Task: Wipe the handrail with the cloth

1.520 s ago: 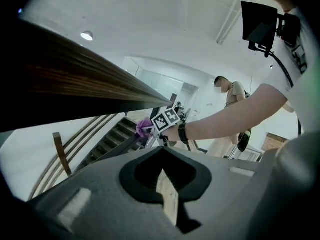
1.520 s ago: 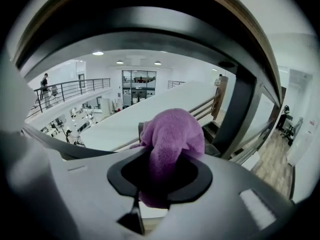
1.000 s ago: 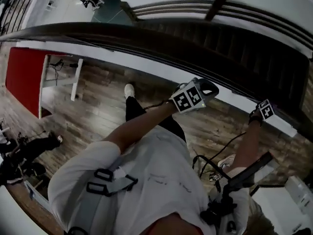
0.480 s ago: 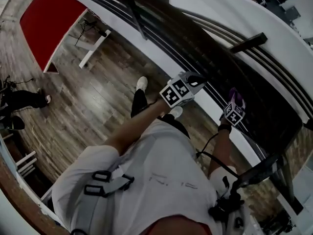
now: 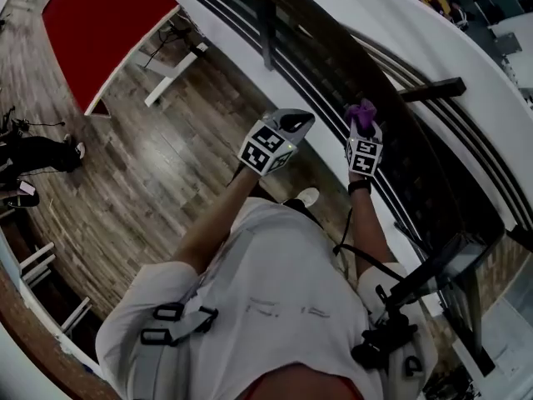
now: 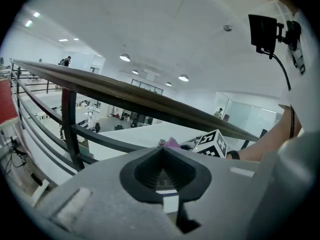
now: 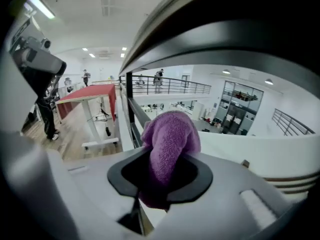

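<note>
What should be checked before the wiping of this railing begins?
1. Cloth firmly held: ok. The right gripper has its jaws closed on the purple cloth, which sticks out in front.
2. Cloth pressed on the handrail: not ok. The right gripper view shows a gap between the cloth and the rail above it.
3. Left gripper out of the way: ok. It is shut, holds nothing and sits on the floor side of the rail.
4. Rail top free of things: ok along the stretch that the left gripper view shows.
5. Cloth damp or clean enough: cannot tell.
</note>
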